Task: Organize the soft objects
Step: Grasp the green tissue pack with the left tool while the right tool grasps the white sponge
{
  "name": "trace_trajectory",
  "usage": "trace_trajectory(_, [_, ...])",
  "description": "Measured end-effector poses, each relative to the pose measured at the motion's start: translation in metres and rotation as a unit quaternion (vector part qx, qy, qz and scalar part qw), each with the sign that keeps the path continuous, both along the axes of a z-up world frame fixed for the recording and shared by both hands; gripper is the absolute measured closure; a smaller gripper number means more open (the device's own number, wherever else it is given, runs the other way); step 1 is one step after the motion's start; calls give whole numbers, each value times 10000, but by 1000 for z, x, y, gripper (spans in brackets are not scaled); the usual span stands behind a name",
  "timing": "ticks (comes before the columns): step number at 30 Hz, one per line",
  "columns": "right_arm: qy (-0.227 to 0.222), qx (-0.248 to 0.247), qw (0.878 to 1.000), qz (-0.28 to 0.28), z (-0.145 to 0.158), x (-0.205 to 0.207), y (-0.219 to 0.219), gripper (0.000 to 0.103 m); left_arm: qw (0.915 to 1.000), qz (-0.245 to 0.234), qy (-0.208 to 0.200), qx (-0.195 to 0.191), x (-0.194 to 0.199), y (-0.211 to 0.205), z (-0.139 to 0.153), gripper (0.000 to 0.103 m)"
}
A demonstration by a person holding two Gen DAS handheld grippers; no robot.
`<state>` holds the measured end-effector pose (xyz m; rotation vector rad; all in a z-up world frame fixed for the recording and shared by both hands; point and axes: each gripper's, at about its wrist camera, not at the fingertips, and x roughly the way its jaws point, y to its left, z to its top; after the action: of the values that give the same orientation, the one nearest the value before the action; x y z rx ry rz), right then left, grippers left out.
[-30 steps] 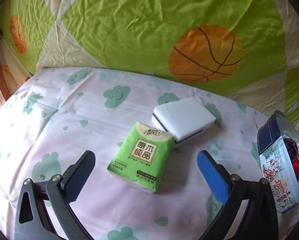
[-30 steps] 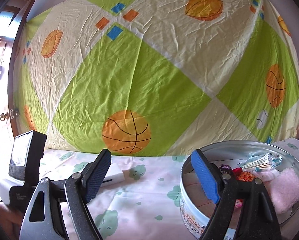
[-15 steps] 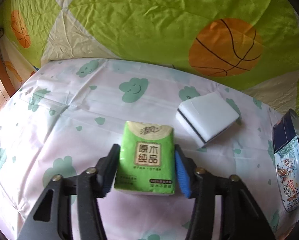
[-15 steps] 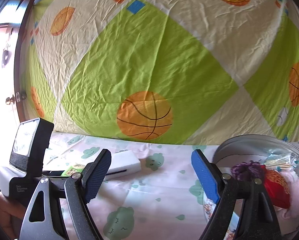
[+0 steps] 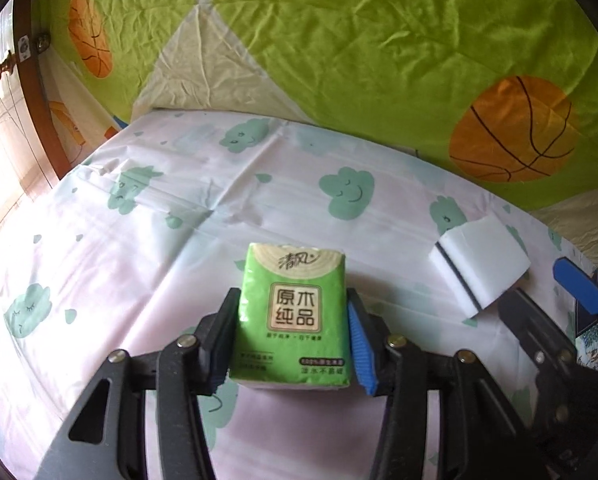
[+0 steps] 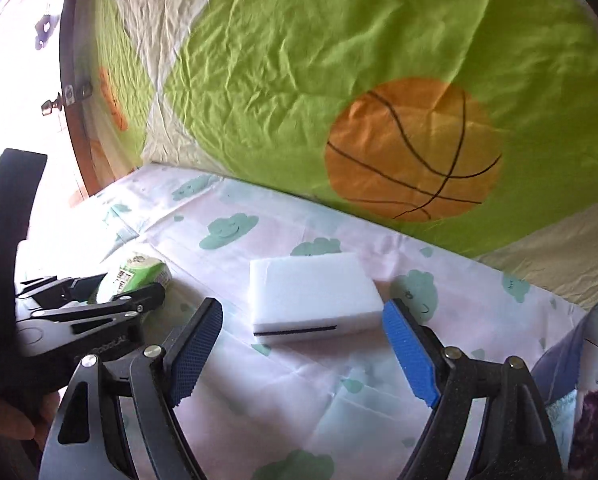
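Green tissue pack (image 5: 293, 316) pinched in left gripper (image 5: 293, 344); white sponge (image 6: 313, 296) lies ahead of spread right gripper (image 6: 303, 352).

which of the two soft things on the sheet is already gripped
The green tissue pack, shut between the left gripper pads. The white sponge lies free ahead of the open right gripper.

Green tissue pack (image 5: 293, 316) reads 清风 (and 原木纯品).
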<state>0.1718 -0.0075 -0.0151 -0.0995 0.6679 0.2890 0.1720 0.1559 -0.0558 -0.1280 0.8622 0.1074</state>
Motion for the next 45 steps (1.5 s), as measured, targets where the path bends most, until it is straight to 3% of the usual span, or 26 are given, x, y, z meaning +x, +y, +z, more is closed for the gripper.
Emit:
trace_trajectory(3, [381, 98, 9992, 68, -9, 21, 0, 19, 9999, -2, 44, 144, 1, -3, -2, 54])
trace_trajectory(6, [541, -160, 9983, 153, -15, 33, 7, 19, 9997, -6, 72, 230, 1, -5, -4, 54])
trace_trajectory(11, [532, -722, 9957, 230, -21, 39, 22, 19, 9995, -23, 93, 304, 1, -8, -5, 53])
trace_trajectory(14, [293, -912, 9953, 135, -13, 37, 20, 19, 9996, -23, 88, 285, 1, -7, -5, 53])
trace_trajectory(21, [729, -652, 9949, 236, -4, 60, 3, 19, 9995, -31, 91, 300, 1, -7, -6, 53])
trace_trajectory(23, [833, -674, 9940, 209, -9, 67, 2, 19, 9995, -32, 92, 301, 1, -7, -6, 48])
trace_trajectory(28, [1142, -519, 9921, -78, -24, 87, -5, 6, 9994, -78, 105, 312, 2, -9, -7, 48])
trace_trajectory(30, [1153, -52, 9932, -140, -29, 91, -16, 5, 9994, -76, 106, 321, 2, -9, -6, 47])
trace_trajectory(32, [1131, 107, 9934, -145, -29, 91, -20, 9, 9994, -78, 106, 317, 2, -8, -6, 46])
trace_trajectory(35, [1059, 481, 9931, -112, -26, 89, -30, 33, 9994, -109, 115, 320, 2, -10, -7, 44])
trace_trajectory(37, [1076, 879, 9902, -158, -25, 83, -40, 64, 9994, -111, 113, 314, 2, -10, -6, 44])
trace_trajectory(39, [1179, 1322, 9842, -74, -28, 79, -47, 89, 9994, -112, 115, 320, 2, -10, -6, 44])
trace_trajectory(43, [879, 1506, 9846, -124, -20, 65, -52, 99, 9994, -114, 113, 307, 2, -10, -7, 44])
trace_trajectory(45, [902, 1381, 9862, -120, -20, 62, -50, 99, 9995, -123, 107, 286, 3, -10, -7, 44])
